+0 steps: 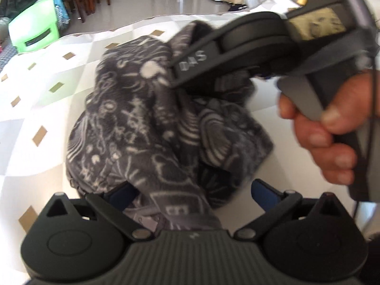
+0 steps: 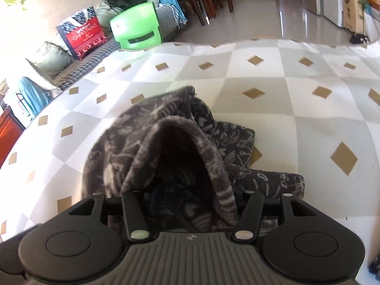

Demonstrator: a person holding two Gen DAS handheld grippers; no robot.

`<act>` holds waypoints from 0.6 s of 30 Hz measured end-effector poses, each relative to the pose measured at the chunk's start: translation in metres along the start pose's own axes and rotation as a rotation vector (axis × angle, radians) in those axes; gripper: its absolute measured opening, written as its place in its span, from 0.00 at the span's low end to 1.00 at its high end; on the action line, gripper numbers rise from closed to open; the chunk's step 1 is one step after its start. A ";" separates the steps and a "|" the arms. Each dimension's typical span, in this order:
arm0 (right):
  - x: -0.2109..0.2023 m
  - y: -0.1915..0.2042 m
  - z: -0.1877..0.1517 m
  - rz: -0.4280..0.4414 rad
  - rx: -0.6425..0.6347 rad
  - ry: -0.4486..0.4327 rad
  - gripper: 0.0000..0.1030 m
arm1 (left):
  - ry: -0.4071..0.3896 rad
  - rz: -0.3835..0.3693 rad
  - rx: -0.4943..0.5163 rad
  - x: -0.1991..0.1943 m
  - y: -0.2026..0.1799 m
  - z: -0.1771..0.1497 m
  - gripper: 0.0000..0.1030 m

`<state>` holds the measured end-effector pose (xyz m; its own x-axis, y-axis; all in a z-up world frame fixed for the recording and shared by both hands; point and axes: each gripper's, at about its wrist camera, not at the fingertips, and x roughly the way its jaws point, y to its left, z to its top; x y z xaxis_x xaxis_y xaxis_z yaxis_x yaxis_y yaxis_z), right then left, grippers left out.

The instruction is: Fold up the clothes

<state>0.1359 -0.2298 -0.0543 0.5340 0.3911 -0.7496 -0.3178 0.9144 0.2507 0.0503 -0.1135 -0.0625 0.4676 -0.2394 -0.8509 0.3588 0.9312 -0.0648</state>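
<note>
Clearly little is folded yet: the garment (image 1: 147, 123) sits bunched on the bench (image 2: 296, 76), both jaws pinching it.

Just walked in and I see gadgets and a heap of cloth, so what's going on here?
A person is folding laundry with a handheld gripper in each hand. Both work on one dark grey patterned fleece garment, bunched up on a white tablecloth with tan diamonds. The left gripper has fabric draped between its fingers; the right gripper, held by the right hand, has a fold bunched in its jaws. Nothing is folded flat yet.
</note>
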 end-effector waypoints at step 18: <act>-0.065 0.000 -0.001 -0.048 0.078 -0.013 0.53 | -0.148 0.121 0.066 -0.070 0.032 -0.010 1.00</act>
<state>0.1009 -0.2556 -0.0061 0.5572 0.3474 -0.7542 -0.2301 0.9373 0.2617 0.0213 -0.0642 -0.0100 0.6223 -0.1688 -0.7643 0.3426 0.9367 0.0721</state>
